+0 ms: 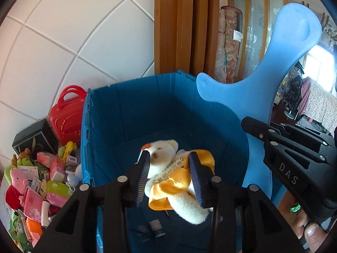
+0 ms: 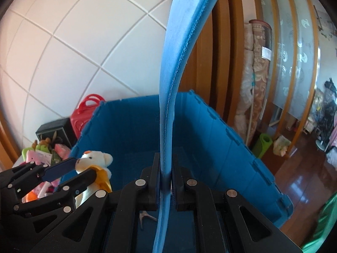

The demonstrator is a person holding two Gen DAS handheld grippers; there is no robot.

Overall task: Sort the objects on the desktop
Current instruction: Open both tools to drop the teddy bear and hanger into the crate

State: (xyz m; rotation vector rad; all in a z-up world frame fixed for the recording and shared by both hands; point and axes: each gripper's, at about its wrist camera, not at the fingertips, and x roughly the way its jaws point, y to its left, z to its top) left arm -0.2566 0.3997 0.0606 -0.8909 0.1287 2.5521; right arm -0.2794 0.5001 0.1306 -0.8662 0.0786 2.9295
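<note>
My left gripper (image 1: 169,170) is shut on a white plush bear in a yellow cloth (image 1: 168,181) and holds it above the open blue bin (image 1: 126,113). The bear also shows in the right wrist view (image 2: 94,164), between the left gripper's fingers (image 2: 61,170). My right gripper (image 2: 165,181) is shut on the edge of the bin's light blue lid (image 2: 170,84) and holds it upright at the bin's right side. The lid (image 1: 273,67) stands wide and curved in the left wrist view, with the right gripper's body (image 1: 294,158) beside it.
A pile of toys and small boxes (image 1: 38,185) lies left of the bin, with a red toy case (image 1: 67,116) and a black box (image 1: 33,139) behind it. Small items (image 1: 155,227) lie on the bin floor. White tiled wall and a wooden frame stand behind.
</note>
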